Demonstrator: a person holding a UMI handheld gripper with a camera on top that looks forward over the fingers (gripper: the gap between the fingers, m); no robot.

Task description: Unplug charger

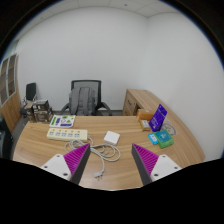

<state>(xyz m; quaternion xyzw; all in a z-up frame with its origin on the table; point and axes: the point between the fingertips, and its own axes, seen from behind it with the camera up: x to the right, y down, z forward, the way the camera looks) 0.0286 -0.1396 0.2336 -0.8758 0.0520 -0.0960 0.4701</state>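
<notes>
Tool (pixel 111 165) fingers apart, holding nothing, above the worktop (pixel 60 158). White charger (pixel 112 137) with cable (pixel 103 152) lies just ahead. Power strip (pixel 61 131) further back left.

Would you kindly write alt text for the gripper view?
The gripper hangs open above a wooden desk, with a white charger and its cable just ahead of the fingers. A power strip lies beyond.

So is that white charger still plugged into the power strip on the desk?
Cannot tell. The charger sits apart from the power strip, a cable coiled beside it; its plug end is unclear. The gripper hangs open, short of both.
</notes>
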